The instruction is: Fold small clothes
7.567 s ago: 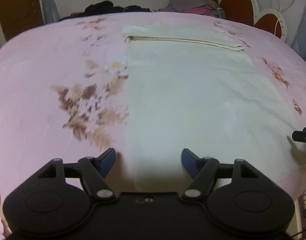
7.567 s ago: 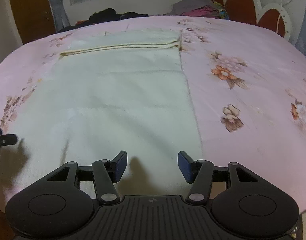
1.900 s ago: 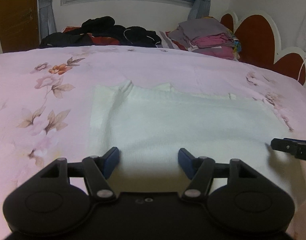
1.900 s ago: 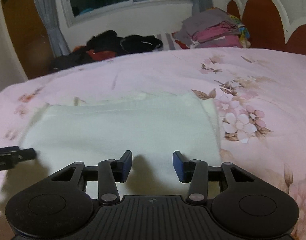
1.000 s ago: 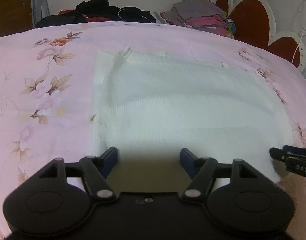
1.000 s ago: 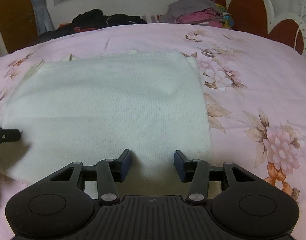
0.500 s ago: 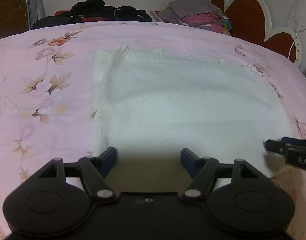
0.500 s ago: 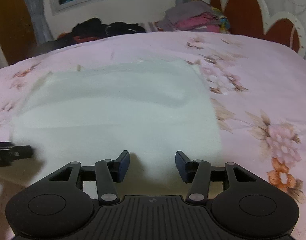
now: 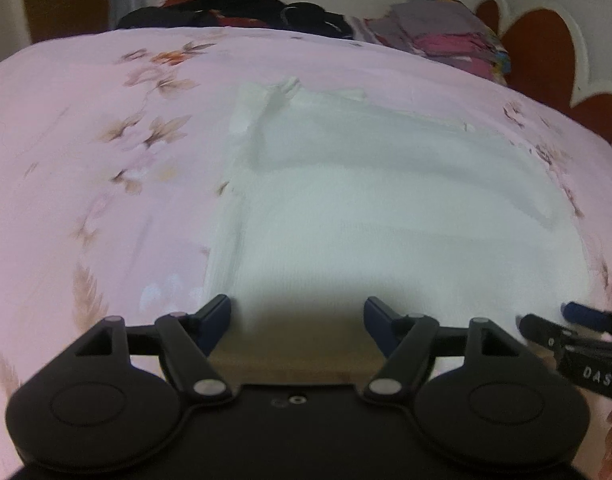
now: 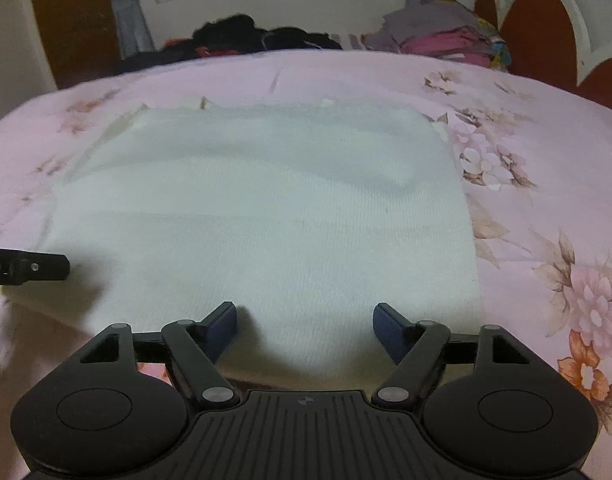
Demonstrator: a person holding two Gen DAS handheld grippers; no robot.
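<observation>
Pink floral bedsheet (image 10: 546, 168) on a bed, clothes piles (image 10: 446, 40) at 12 o'clock by the headboard. Compared with half a second ago, both cameras sit lower over the cloth and the left view is blurrier. White knit garment (image 10: 266, 208) lies folded flat, at 12 o'clock of both claws. Left gripper (image 9: 298, 316) and right gripper (image 10: 305, 322) both spread wide, holding nothing. The garment's near edge is hidden under the gripper bodies.

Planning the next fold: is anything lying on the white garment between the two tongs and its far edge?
Nothing visible. The white knitted garment lies bare on the pink floral bedspread. The open left tongs and open right tongs sit at its near edge.
</observation>
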